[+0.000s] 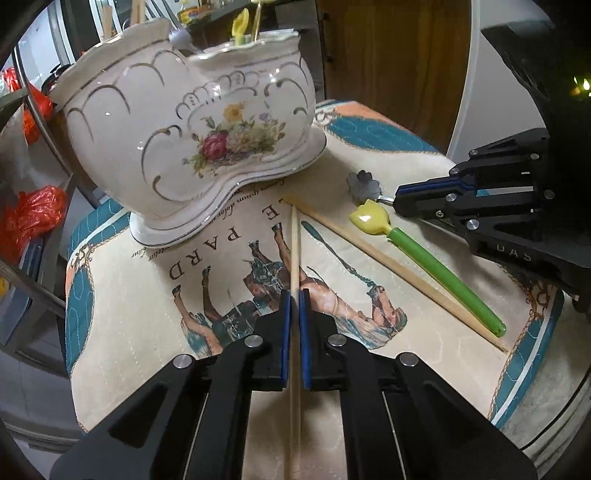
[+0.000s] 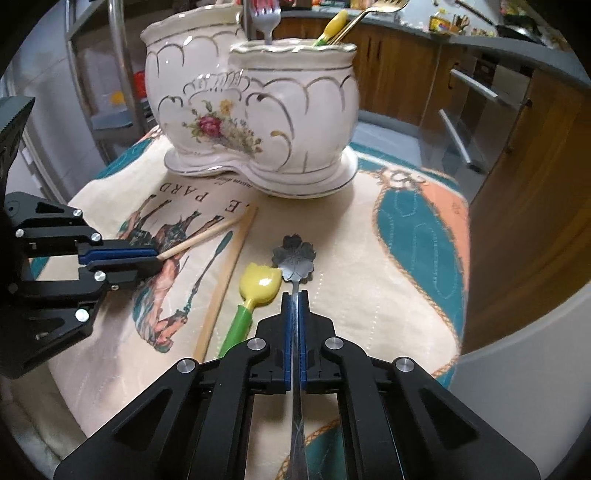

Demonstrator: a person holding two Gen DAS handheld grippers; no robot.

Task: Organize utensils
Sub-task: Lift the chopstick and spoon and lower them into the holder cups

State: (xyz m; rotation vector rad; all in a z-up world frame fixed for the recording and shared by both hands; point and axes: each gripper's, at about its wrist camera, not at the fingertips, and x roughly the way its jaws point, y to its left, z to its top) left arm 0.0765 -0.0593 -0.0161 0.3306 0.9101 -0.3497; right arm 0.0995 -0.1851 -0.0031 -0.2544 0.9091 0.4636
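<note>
Nearest the lens, the left gripper (image 1: 294,295) is clamped on a pale wooden chopstick (image 1: 294,251), the blue pads pinched tight against the thin shaft so it runs straight out between them toward the holder. Same story on the other side — the right gripper (image 2: 294,295) is closed on the handle of a dark metal spoon with a flower-shaped bowl (image 2: 294,254), gripped just behind the bowl, probably so the bowl end can be steered.

Both pieces seem to be held low over the cloth, not yet lifted clear as far as can be judged. Still lying loose: a second wooden chopstick (image 1: 391,266) and a green-handled spoon with a yellow tulip-shaped head (image 1: 424,258), side by side between the two grippers, angled across the mat.

Further out, the cream ceramic two-compartment utensil holder with gold trim and a flower print (image 2: 251,110) is parked at the far end of the mat. A silver fork (image 2: 264,22) is already stood in it, and a gold utensil (image 2: 373,11) plus another yellow-and-green piece (image 2: 330,26) can be seen in the nearer compartment, so sorting looks partly done.

Everything is set on a quilted horse-print table mat with teal border (image 2: 406,236), which likely keeps slim handles from skating around while being pinched.
</note>
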